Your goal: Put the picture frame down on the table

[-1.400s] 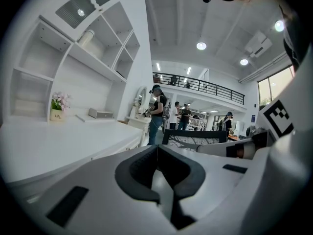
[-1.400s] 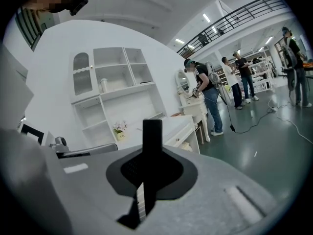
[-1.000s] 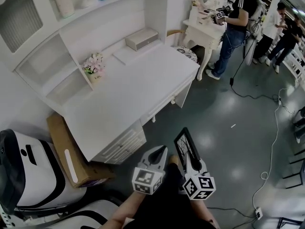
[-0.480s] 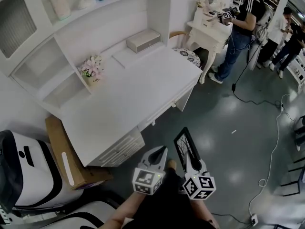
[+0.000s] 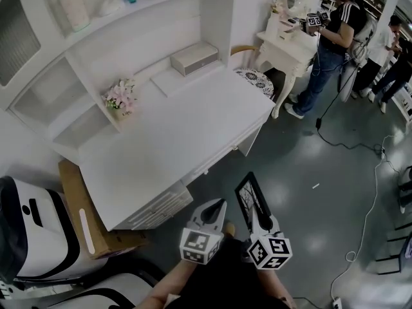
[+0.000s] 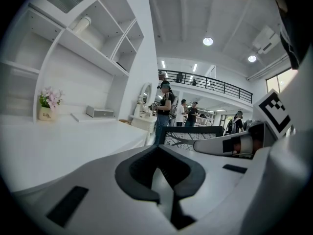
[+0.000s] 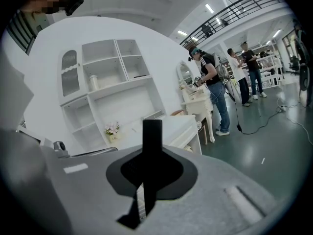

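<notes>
Picture frame point(image 5: 248, 200) stands upright — clamped by the right hand-held gripper point(image 5: 261, 220).

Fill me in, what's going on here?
A person holds a gripper in each hand. The right gripper is shut on a black frame, which stands on edge between its fingers. The left gripper is shut and empty. The white desk lies ahead. The frame is over the floor, not yet set down.
</notes>
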The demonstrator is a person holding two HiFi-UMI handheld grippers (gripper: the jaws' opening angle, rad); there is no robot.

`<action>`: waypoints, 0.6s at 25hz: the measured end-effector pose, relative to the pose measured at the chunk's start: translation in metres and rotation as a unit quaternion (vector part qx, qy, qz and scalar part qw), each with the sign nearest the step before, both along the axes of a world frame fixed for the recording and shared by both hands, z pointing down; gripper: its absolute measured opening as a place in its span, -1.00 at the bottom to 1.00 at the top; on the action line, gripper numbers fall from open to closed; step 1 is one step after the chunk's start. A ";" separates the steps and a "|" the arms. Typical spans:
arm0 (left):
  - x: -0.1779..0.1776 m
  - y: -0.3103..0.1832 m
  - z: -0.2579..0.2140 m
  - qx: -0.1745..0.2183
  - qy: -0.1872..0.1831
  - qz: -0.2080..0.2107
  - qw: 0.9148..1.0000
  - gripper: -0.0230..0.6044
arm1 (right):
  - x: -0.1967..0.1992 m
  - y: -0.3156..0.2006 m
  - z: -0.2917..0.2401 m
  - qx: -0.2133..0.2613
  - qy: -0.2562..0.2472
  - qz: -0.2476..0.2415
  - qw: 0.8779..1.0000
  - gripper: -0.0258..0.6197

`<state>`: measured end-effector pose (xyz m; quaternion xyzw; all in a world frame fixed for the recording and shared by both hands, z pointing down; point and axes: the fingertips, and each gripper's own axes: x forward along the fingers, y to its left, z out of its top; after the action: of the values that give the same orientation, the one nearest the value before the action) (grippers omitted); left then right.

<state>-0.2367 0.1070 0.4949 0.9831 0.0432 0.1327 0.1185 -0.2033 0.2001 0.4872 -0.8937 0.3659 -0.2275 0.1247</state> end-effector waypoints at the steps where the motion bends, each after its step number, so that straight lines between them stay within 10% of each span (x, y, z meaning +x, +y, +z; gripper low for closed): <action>1: 0.004 0.000 0.000 0.000 0.000 -0.001 1.000 -0.89 | 0.005 0.000 0.000 0.000 -0.001 -0.001 1.000 -0.88; 15: 0.055 -0.013 0.002 0.006 -0.007 -0.024 1.000 -0.89 | 0.064 -0.010 0.000 0.008 -0.003 -0.016 1.000 -0.88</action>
<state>-0.1816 0.0936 0.4965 0.9836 0.0174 0.1370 0.1159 -0.1396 0.1899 0.4872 -0.8859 0.3816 -0.2295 0.1297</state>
